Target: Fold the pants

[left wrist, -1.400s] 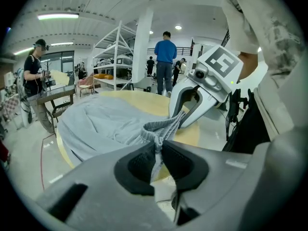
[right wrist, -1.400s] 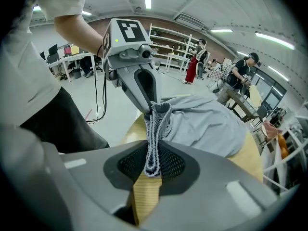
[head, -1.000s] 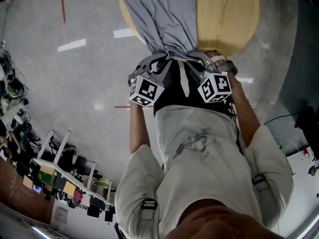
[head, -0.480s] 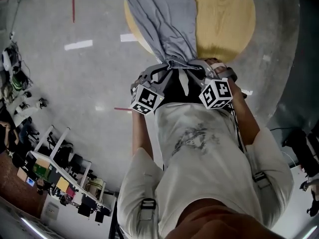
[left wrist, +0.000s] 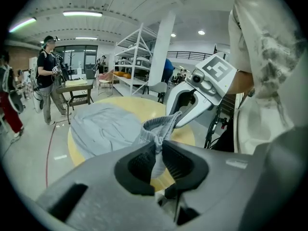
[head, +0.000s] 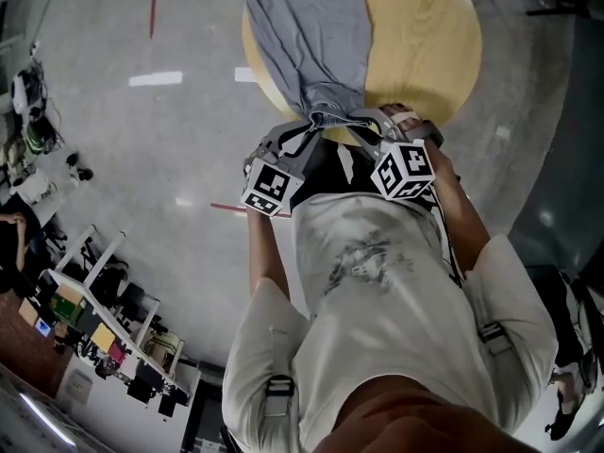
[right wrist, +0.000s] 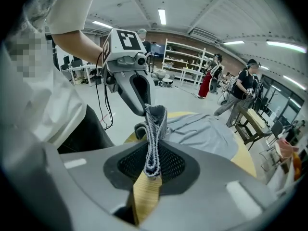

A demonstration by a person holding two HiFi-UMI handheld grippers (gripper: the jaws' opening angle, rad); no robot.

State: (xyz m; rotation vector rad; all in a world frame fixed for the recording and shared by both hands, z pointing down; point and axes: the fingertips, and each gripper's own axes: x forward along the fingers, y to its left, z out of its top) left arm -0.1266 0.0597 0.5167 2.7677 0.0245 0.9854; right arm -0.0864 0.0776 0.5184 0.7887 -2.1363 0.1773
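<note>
Grey pants [head: 311,36] lie across a round wooden table [head: 425,36], the waistband [head: 326,118] lifted at the near edge. My left gripper [head: 304,132] is shut on the waistband's left end, and its pads pinch the ribbed cloth [left wrist: 156,150]. My right gripper [head: 366,125] is shut on the right end, where a folded strip of waistband [right wrist: 152,148] stands upright between its pads. Each gripper view shows the other one: the right gripper [left wrist: 185,115] and the left gripper [right wrist: 140,110] hold the same bunched edge close together. The rest of the pants [right wrist: 202,131] trails over the tabletop [left wrist: 185,134].
The person's torso [head: 377,281] fills the space just behind both grippers. Grey concrete floor with a red tape line [head: 153,3] surrounds the table. White shelving [left wrist: 137,57], a small wooden table [left wrist: 77,88] and standing people [right wrist: 240,93] are farther off.
Both grippers have risen a little with the waistband held between them, pulling it up off the table's near edge. The grips look unchanged.
</note>
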